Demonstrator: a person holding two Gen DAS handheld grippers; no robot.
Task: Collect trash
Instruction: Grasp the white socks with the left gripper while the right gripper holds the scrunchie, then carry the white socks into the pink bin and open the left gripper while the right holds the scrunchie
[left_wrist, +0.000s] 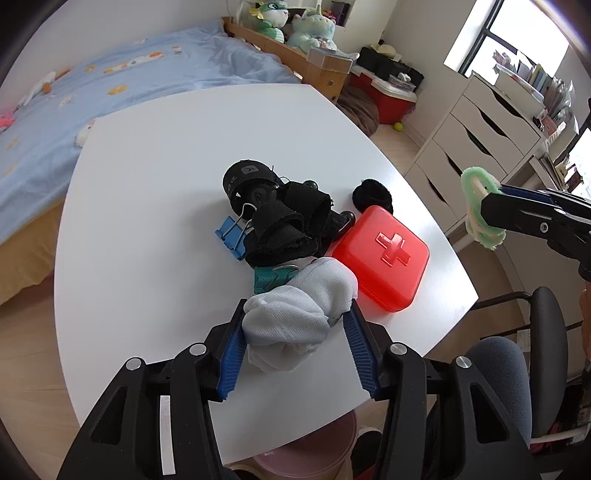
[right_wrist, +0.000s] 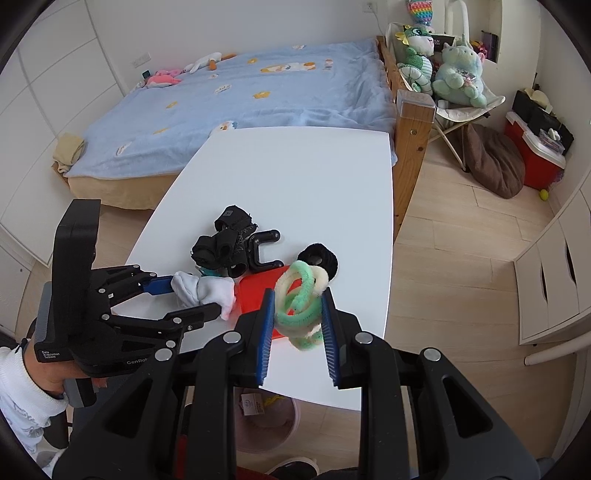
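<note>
- The left gripper is closed about halfway onto a white cloth at the near edge of the table; both blue pads are seen pressed against the bundle.
- The right gripper is nearly closed on a green-and-cream fuzzy loop, held in the air above the red case.
- A pink bin is seen under the table's near edge; it is judged the place for the trash.
- The cloth is best lifted straight up before any sideways travel, so that the 2 clips beside it, 1 blue and 1 teal, are not dragged along.
- A trailing end of cloth should be watched for.
- Counted on the table: 1 cloth, 1 red case, 2 clips, 1 black strap bundle, 1 black scrunchie.
</note>
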